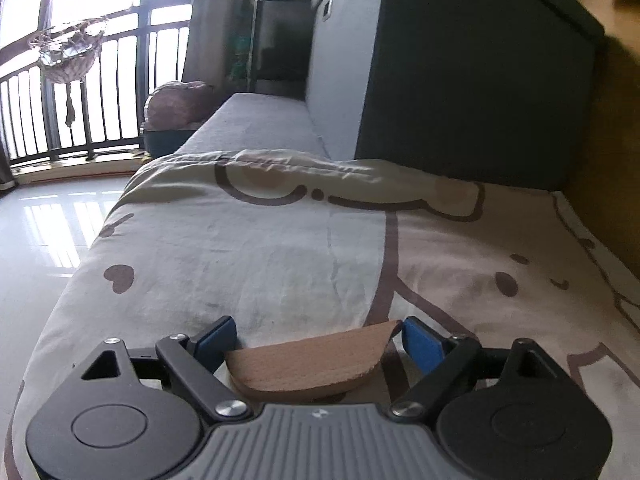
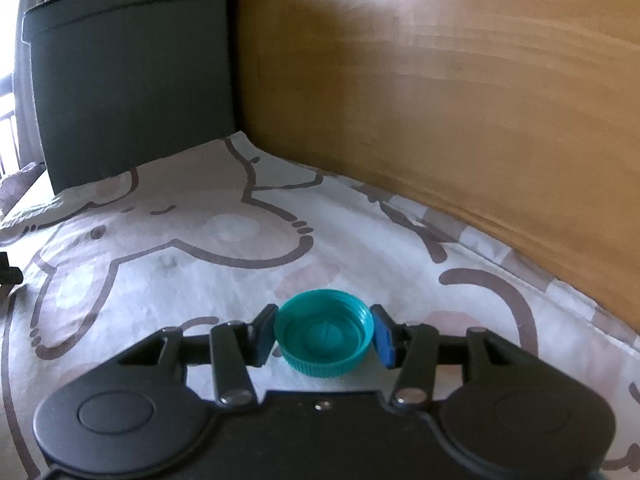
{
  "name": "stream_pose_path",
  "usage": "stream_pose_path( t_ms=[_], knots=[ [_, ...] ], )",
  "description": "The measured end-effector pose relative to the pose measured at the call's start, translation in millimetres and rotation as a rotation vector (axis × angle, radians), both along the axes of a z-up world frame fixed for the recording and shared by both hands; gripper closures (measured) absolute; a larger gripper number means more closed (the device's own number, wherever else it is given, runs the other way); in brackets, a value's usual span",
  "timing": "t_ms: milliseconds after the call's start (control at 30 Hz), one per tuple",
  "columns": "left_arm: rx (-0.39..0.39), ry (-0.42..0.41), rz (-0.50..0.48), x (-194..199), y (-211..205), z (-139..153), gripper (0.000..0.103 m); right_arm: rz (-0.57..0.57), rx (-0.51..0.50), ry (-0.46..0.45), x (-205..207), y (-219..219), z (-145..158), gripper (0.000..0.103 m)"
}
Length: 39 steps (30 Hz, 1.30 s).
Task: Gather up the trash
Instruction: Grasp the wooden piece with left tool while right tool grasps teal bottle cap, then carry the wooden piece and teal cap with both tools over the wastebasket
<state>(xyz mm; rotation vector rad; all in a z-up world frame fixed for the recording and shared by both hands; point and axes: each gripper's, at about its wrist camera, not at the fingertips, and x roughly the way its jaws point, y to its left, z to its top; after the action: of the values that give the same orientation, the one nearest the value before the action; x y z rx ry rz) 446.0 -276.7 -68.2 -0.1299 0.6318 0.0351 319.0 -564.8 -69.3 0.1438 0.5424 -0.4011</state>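
the right gripper point(image 2: 324, 334) pinches a teal cap point(image 2: 324, 336) by its ribbed rim, open side up, just over the sheet point(image 2: 160, 240). the cap looks light, stiff and a little slippery, so the ribs are the good place. the left gripper point(image 1: 316, 344) stands spread around a brown wooden piece point(image 1: 308, 364) lying on the sheet; whether its pads touch it i cannot tell.

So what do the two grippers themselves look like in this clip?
Both are black linkage grippers with round side housings, silver pivot screws and blue pads. The left gripper has a ribbed grey centre body; the right gripper's centre is plain black. No cables, hands or sleeves show.
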Motion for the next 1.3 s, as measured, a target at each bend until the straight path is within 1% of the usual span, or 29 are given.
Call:
stream_pose_path(
  t_ms=[233,467,567,967,1167,1300],
  knots=[
    [-0.002,-0.005,-0.078,-18.4,13.3,1.8,0.014,0.019,0.014,-0.022,-7.1,5.5,4.2,0.053],
    [0.037,-0.033,-0.196,-50.5,19.1,9.7,0.014,0.054,-0.023,-0.033,-17.7,25.5,10.8,0.053],
    [0.042,-0.039,-0.234,-63.7,25.9,15.6,0.014,0.07,-0.033,-0.034,-24.7,36.7,12.6,0.053],
    [0.041,-0.049,-0.318,-124.4,59.6,27.9,0.014,0.105,-0.028,-0.034,-68.7,84.3,20.2,0.053],
    [0.03,-0.058,-0.339,-153.8,78.0,39.6,0.014,0.127,-0.015,-0.032,-87.8,108.6,35.1,0.053],
    [0.017,-0.056,-0.35,-170.8,90.1,48.4,0.014,0.141,-0.027,-0.024,-97.3,125.8,49.2,0.053]
  ],
)
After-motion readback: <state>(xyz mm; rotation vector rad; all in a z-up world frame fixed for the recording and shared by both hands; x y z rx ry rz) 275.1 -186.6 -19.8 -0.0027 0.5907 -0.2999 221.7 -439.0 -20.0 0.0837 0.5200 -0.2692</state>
